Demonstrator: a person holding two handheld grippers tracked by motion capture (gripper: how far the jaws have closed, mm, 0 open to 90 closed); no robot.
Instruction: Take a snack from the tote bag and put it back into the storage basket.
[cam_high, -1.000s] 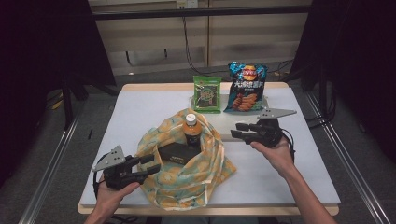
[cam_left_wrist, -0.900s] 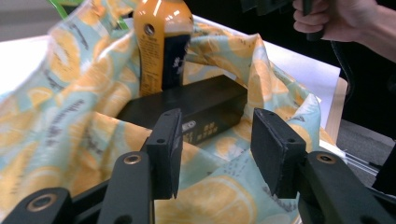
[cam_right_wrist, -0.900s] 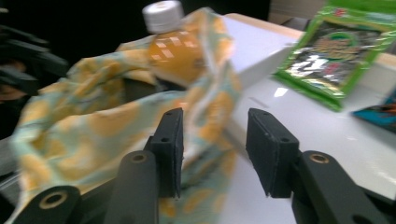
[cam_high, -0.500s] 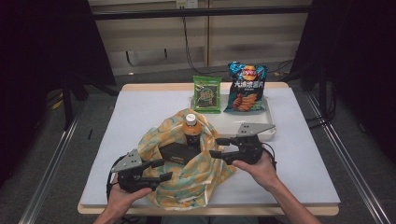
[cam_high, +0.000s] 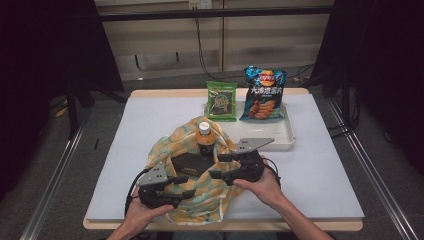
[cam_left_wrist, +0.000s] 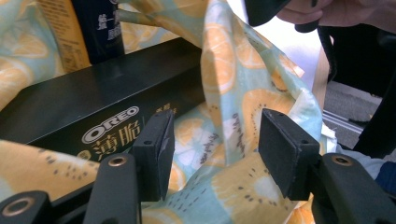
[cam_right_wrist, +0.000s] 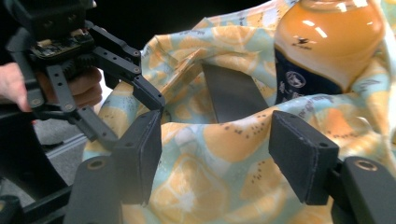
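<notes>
White table (cam_high: 125, 150) under me carries my fruit-print cloth bag (cam_high: 200, 200) near its front edge, holding a black Oreo box (cam_high: 189, 164) and a bottle (cam_high: 205, 137). My left gripper (cam_high: 184, 186) and right gripper (cam_high: 216, 166), jaws just widening, gape over bag folds without pinching.

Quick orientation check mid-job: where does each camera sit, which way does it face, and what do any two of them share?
High view: above the person's side, looking forward and down on the table; forearms and both grippers enter from below.
Left gripper view: rides the left gripper, facing the fruit-print cloth and Oreo box between its open jaws.
Right gripper view: rides the right gripper, facing cloth, bottle and the left gripper.
Shared: all show cloth, box, bottle.
</notes>
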